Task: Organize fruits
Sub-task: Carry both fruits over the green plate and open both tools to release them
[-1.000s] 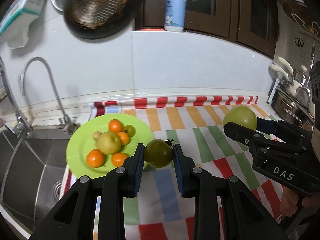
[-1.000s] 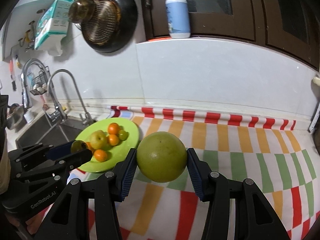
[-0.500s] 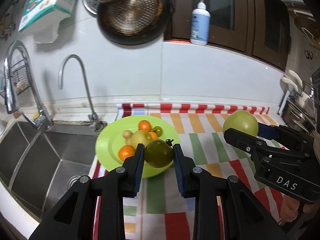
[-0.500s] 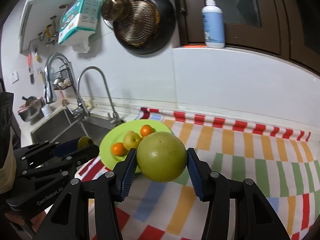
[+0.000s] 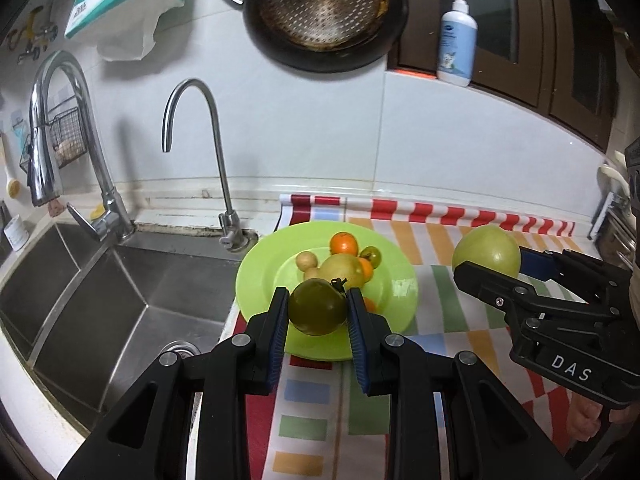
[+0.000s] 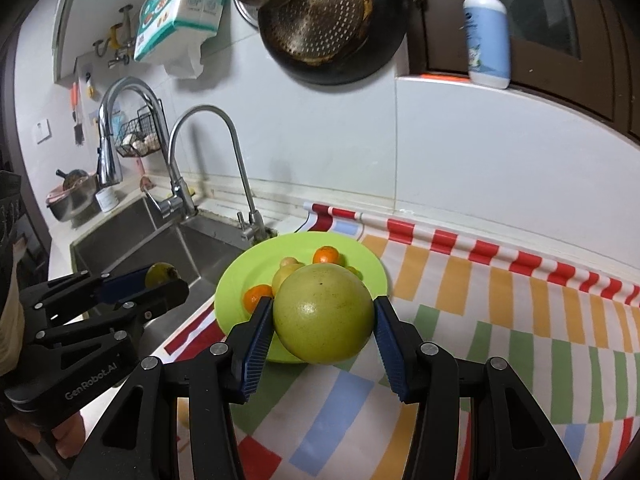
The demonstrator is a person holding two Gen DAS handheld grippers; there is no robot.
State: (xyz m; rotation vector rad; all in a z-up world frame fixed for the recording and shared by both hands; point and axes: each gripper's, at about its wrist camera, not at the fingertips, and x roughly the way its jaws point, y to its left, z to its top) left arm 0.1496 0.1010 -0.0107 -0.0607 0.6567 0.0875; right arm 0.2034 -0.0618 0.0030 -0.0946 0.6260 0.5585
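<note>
My left gripper [image 5: 318, 312] is shut on a small dark green fruit [image 5: 317, 307] and holds it in the air over the near rim of the green plate [image 5: 394, 300]. The plate holds oranges [image 5: 343, 243], a yellow pear [image 5: 340, 268] and other small fruits. My right gripper [image 6: 323, 322] is shut on a large pale green fruit [image 6: 323, 316], raised over the near side of the plate [image 6: 240, 276]. The right gripper also shows in the left wrist view [image 5: 486, 258], to the right of the plate. The left gripper shows in the right wrist view [image 6: 160, 278], left of the plate.
A steel sink [image 5: 100, 296] lies left of the plate, with two taps [image 5: 192, 92] behind it. A striped cloth [image 6: 500, 300] covers the counter. A pan [image 5: 320, 12] hangs on the wall. A soap bottle [image 5: 458, 40] stands on a ledge.
Both grippers, each holding its fruit, have swung left toward the plate and sink. The plate now sits right behind both held fruits.
</note>
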